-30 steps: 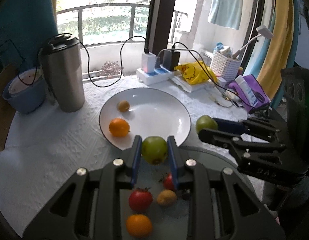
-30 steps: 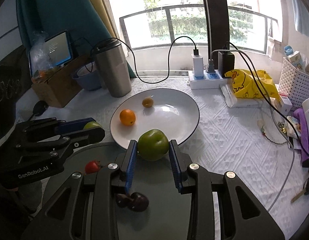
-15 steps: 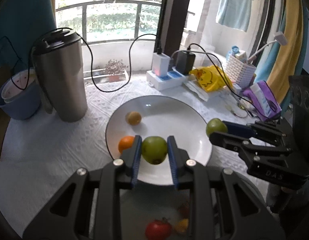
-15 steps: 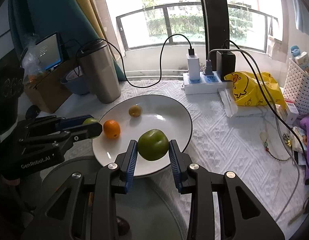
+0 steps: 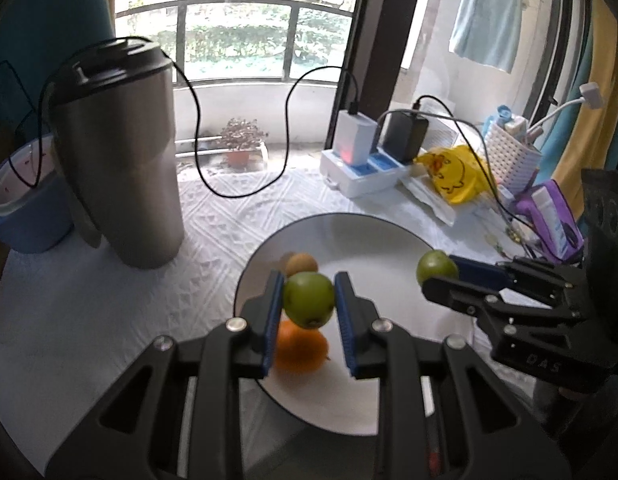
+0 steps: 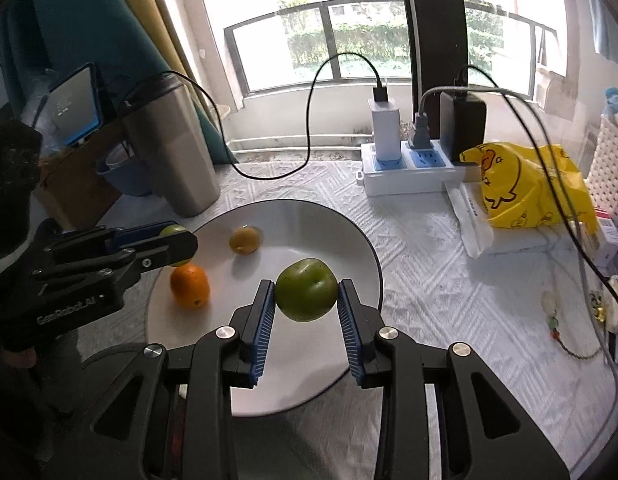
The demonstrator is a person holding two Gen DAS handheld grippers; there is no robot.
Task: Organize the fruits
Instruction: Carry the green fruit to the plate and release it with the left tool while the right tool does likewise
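From the left wrist, a steel tumbler (image 5: 121, 152) is standing left of the white plate (image 5: 389, 248), with a power strip (image 5: 361, 168) behind it. A second ago the left gripper (image 5: 309, 300) was hanging short of the plate; it is now hovering over the near left part, its fingers clamping a green fruit (image 5: 309, 300) above an orange (image 5: 301, 350) and a small brownish fruit (image 5: 303, 264).

From the right wrist, a yellow bag (image 6: 525, 188) is lying right of the plate (image 6: 365, 256). The right gripper (image 6: 306, 295) has likewise advanced over the plate and is pinching a second green fruit (image 6: 306, 295) squarely between its blue pads (image 6: 265, 324).
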